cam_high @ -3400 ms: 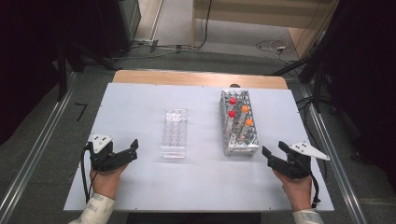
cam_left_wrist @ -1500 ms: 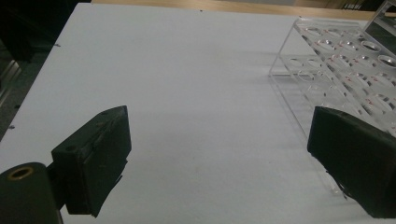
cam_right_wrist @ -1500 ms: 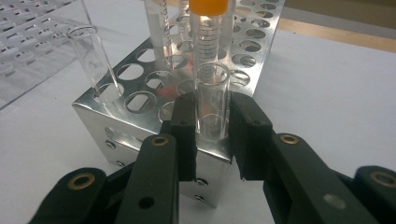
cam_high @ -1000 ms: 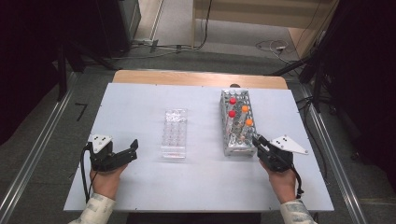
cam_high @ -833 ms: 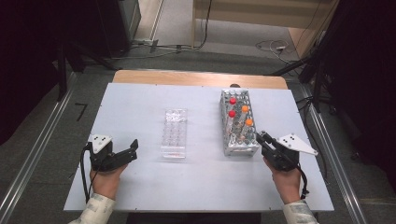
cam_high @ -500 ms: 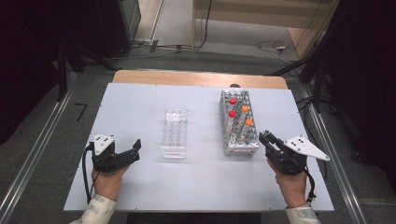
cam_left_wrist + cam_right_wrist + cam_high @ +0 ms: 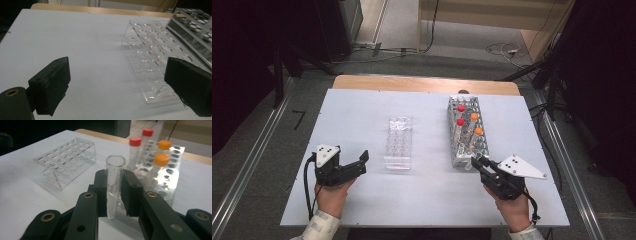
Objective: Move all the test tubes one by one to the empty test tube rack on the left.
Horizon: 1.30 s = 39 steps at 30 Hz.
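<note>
My right gripper (image 7: 115, 195) is shut on an uncapped clear glass tube (image 7: 114, 182), held upright between its black jaws. In the high view that right gripper (image 7: 480, 165) sits just in front of the near end of the white metal tube rack (image 7: 467, 131), which holds red-capped (image 7: 461, 108) and orange-capped (image 7: 478, 131) tubes. My left gripper (image 7: 362, 162) rests at the front left with jaws wide apart and nothing between them. The empty clear plastic rack (image 7: 398, 142) lies just right of it, and it appears again as the clear rack (image 7: 155, 57) in the left gripper view.
The white table (image 7: 362, 110) has a wooden strip along its far edge (image 7: 422, 83). Metal rails run along the floor at both sides. Cables trail from both grippers toward the table's front edge.
My right gripper has drawn back from the white rack's near end toward the front right and lifted slightly, with the clear tube in its jaws. The left gripper has stayed put.
</note>
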Tool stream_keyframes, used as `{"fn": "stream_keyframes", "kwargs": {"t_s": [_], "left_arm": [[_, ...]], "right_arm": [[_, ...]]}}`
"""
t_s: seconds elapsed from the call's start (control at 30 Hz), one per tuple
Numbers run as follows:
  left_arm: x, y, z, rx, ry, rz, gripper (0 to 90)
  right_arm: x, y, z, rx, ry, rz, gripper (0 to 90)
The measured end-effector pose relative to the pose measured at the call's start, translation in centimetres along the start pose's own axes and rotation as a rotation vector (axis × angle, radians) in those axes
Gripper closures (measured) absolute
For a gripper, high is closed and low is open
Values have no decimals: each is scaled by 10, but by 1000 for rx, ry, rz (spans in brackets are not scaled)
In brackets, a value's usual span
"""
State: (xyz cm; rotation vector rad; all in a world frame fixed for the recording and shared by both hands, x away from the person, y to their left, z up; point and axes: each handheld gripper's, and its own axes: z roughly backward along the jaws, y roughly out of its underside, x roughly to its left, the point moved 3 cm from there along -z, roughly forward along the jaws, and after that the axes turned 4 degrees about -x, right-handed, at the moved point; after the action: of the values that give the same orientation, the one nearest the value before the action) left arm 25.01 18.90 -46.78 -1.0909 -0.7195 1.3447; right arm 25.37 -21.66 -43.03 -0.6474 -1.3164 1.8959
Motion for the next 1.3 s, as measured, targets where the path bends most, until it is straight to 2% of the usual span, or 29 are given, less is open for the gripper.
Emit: {"fn": "stream_keyframes", "kwargs": {"t_s": [0.17, 0.2, 0.27, 0.33, 0.43, 0.47, 0.63, 0.67, 0.77, 0.9, 0.93, 1.07, 1.13, 1.17, 1.2, 1.23, 1.27, 1.3], "left_arm": [[-19, 1, -1, 4, 67, -44, 83], [-19, 1, -1, 4, 67, -44, 83], [-24, -2, -3, 3, 100, -27, 83], [-26, -4, -3, 5, 104, -24, 82], [-33, -9, -7, 1, 121, -11, 81], [-37, -11, -7, 0, 129, -15, 81], [-65, -16, -10, -1, 203, -60, 92], [-75, -18, -12, -4, 219, -86, 99], [-82, -20, -14, -7, 227, -107, 101], [-93, -24, -20, 4, 258, -113, 117], [-96, -24, -21, 6, 265, -117, 129], [-112, -25, -26, 32, 339, -157, 172], [-121, -26, -27, 43, 376, -160, 227], [-125, -27, -27, 45, 396, -164, 227], [-132, -28, -27, 51, 435, -167, 286], [-132, -28, -27, 51, 435, -167, 320], [-138, -30, -27, 51, 471, -172, 369], [-141, -31, -27, 55, 486, -174, 406]], "right_arm": [[17, 3, -13, 23, -55, -2, 731], [20, 3, -16, 25, -63, 4, 731], [26, 3, -24, 30, -81, 5, 731], [32, 4, -32, 36, -97, -5, 731], [38, 5, -41, 46, -109, 7, 731], [44, 6, -48, 55, -124, 17, 731], [57, 3, -65, 64, -150, 44, 731], [60, 2, -67, 63, -156, 47, 731], [66, 1, -75, 64, -171, 50, 731], [73, 0, -81, 66, -181, 52, 731], [75, -1, -84, 68, -187, 60, 731], [77, -1, -88, 69, -187, 60, 731], [78, -1, -89, 72, -187, 62, 731], [78, -1, -89, 72, -187, 62, 731], [80, -1, -90, 73, -186, 71, 731], [80, -1, -90, 73, -186, 71, 731], [82, -1, -91, 74, -183, 78, 731], [83, 0, -91, 76, -183, 83, 731]]}}
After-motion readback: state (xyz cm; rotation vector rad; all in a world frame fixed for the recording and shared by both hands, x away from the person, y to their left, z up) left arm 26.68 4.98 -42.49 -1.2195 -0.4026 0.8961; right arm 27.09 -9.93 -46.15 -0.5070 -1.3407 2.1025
